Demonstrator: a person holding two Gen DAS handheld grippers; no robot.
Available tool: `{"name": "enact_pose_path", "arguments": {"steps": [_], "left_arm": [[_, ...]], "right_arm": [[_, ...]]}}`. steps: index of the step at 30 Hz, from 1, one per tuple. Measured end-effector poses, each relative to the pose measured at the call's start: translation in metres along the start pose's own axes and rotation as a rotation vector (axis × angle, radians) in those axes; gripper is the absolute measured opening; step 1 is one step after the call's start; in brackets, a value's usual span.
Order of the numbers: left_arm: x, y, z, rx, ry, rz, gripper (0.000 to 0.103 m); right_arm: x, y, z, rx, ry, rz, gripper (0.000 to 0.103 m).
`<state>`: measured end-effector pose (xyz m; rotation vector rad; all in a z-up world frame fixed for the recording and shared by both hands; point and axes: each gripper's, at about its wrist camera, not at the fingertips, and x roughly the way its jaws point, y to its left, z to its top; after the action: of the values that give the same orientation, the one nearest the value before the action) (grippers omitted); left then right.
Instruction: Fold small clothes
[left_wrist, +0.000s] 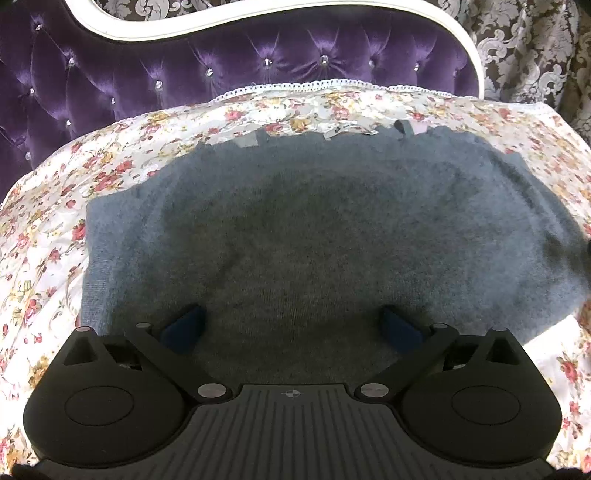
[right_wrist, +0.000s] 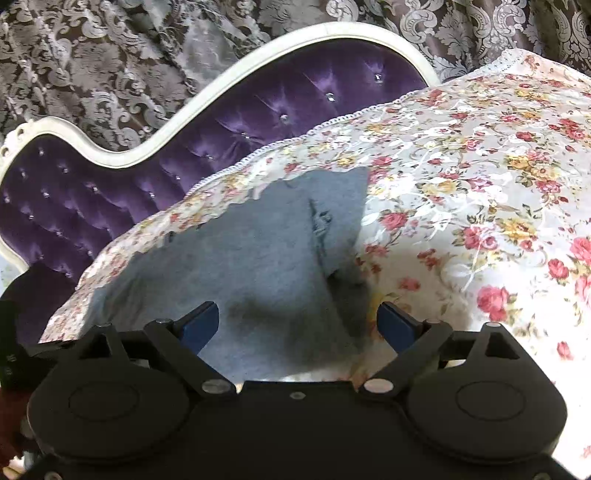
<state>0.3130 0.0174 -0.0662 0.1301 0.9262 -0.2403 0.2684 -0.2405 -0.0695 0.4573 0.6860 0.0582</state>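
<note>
Black claw housings fill the bottom of both wrist views. From the left wrist camera, the left claw (left_wrist: 291, 326) has its blue-padded fingers (left_wrist: 184, 326) spread wide apart, nothing pinched between them, hovering over a grey knitted garment (left_wrist: 314, 221). That garment lies spread flat on a bed covered by a flowered sheet (left_wrist: 48, 229), reaching almost from the near edge to the far edge of the bed, where the sheet ends in a white lace trim.

From the right wrist camera, the right claw (right_wrist: 299, 325) is also spread wide, holding nothing. Its left finger sits over the garment (right_wrist: 240, 258); its right finger (right_wrist: 397, 326) sits over the sheet (right_wrist: 480, 184), just past the garment's edge, which is rumpled into a raised ridge.

Beyond the bed's far edge stands a purple tufted headboard (left_wrist: 258, 55) with a curved white frame, and behind it patterned brown curtains (right_wrist: 110, 55).
</note>
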Motion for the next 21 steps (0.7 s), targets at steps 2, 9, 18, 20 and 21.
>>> {"name": "enact_pose_path", "arguments": {"steps": [2,9,18,20,21], "left_arm": [[0.0,0.0,0.001,-0.001,0.009,0.004,0.103],[0.001,0.0,0.002,-0.004,0.023,0.007,0.103],[0.002,0.0,0.004,-0.005,0.035,0.006,0.103],[0.003,0.0,0.004,-0.006,0.036,0.006,0.103],[0.003,0.0,0.004,-0.005,0.037,0.006,0.103]], "right_arm": [[0.005,-0.001,0.003,0.012,0.016,0.0,0.098],[0.025,0.007,0.014,0.04,0.106,-0.086,0.103],[0.038,0.027,0.007,-0.143,0.175,-0.18,0.103],[0.042,0.03,0.007,-0.177,0.193,-0.192,0.103],[0.043,0.031,0.006,-0.189,0.197,-0.195,0.103]]}}
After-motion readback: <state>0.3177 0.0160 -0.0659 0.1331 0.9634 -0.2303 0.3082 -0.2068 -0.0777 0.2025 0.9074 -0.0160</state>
